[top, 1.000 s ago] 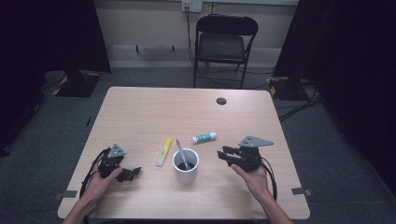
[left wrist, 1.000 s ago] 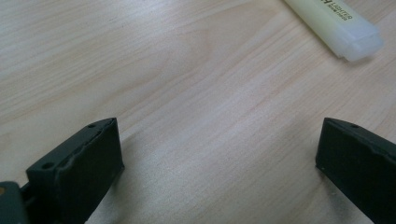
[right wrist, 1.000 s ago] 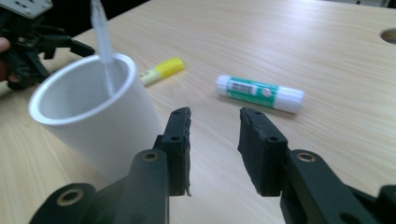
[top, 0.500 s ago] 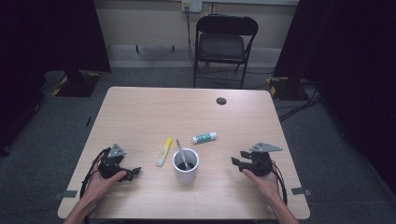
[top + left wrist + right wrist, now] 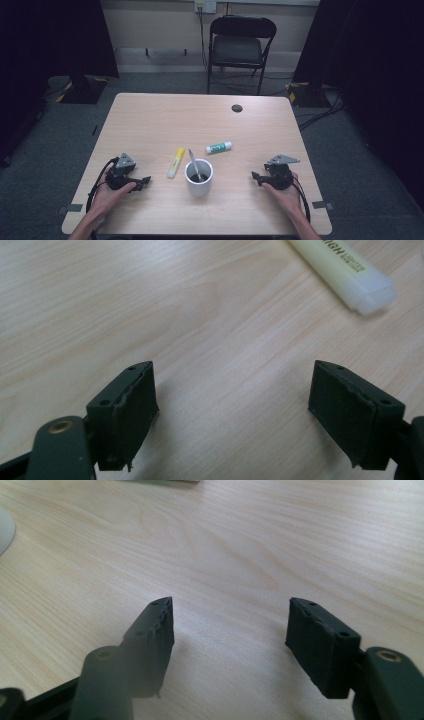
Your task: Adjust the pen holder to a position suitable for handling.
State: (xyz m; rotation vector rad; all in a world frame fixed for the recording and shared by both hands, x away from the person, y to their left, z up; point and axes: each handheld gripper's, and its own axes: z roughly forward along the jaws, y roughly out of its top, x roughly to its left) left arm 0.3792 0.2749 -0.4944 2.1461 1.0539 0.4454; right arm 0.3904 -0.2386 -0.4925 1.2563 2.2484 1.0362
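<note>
A white mug (image 5: 199,177) with a grey pen (image 5: 194,164) standing in it sits at the table's front middle. Left of it lies a yellow highlighter (image 5: 175,162), whose capped end (image 5: 345,272) shows in the left gripper view. A white and green glue stick (image 5: 219,147) lies just behind the mug. My left gripper (image 5: 142,181) (image 5: 230,390) rests low at the front left, open, its jaws just closing a little over bare wood. My right gripper (image 5: 256,177) (image 5: 230,625) sits right of the mug, open, its jaws just widening with nothing between them.
A small black disc (image 5: 237,108) lies near the far edge of the wooden table (image 5: 150,120). A black folding chair (image 5: 240,45) stands behind the table. The mug's rim (image 5: 4,530) shows at the left edge of the right gripper view.
My right gripper has moved right and down, away from the mug, and now sits low near the table top. The left hand has stayed where it was.
</note>
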